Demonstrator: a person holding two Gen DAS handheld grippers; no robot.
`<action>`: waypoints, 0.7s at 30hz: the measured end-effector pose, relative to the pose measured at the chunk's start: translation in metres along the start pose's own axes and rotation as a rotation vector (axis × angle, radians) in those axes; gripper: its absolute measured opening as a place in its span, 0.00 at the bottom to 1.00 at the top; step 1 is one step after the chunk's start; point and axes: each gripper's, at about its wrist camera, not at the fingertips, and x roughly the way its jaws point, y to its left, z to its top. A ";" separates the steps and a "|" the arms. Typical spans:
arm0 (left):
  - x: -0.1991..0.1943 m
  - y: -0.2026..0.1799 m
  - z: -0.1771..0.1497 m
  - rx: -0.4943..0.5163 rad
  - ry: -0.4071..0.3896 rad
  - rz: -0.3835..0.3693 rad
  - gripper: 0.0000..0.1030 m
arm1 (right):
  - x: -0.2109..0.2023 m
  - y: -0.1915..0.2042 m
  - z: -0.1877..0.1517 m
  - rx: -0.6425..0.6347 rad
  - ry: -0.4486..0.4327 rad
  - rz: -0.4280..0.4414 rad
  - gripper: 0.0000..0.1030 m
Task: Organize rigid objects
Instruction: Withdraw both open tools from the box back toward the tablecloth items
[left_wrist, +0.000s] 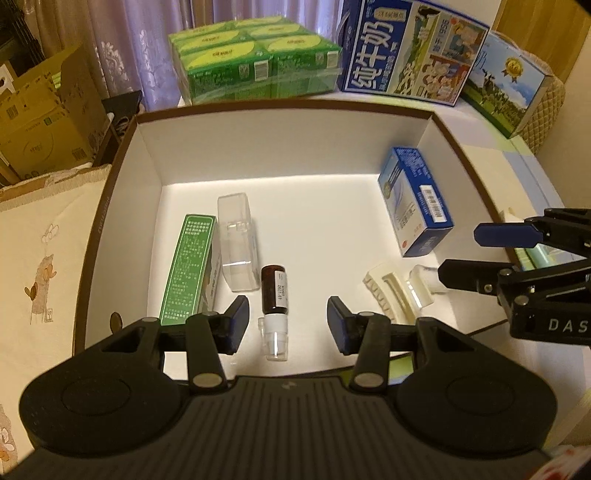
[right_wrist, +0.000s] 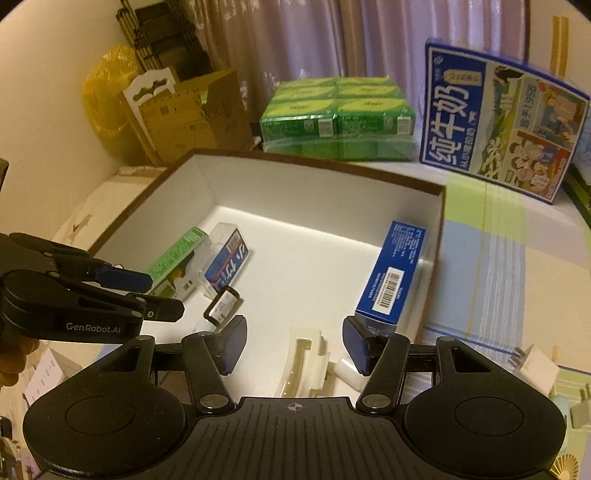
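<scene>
1. Left wrist: left gripper (left_wrist: 284, 325) over the box (left_wrist: 280, 107), fingers apart, grasping nothing. Inside already: green carton (left_wrist: 188, 269), clear case (left_wrist: 238, 243), vial (left_wrist: 274, 295), blue carton (left_wrist: 413, 199), cream clip (left_wrist: 391, 291).
2. Right wrist: right gripper (right_wrist: 295, 343) likewise released, empty. Only here: white plug (right_wrist: 535, 373) outside on the bench, apparently left to pack.
</scene>
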 end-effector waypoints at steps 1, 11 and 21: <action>-0.003 -0.001 0.000 0.001 -0.007 -0.002 0.41 | -0.005 -0.001 -0.001 0.005 -0.008 0.002 0.53; -0.042 -0.034 -0.016 0.017 -0.081 -0.034 0.41 | -0.060 -0.020 -0.024 0.061 -0.080 -0.008 0.53; -0.067 -0.084 -0.034 0.031 -0.114 -0.106 0.41 | -0.119 -0.053 -0.061 0.115 -0.119 -0.042 0.54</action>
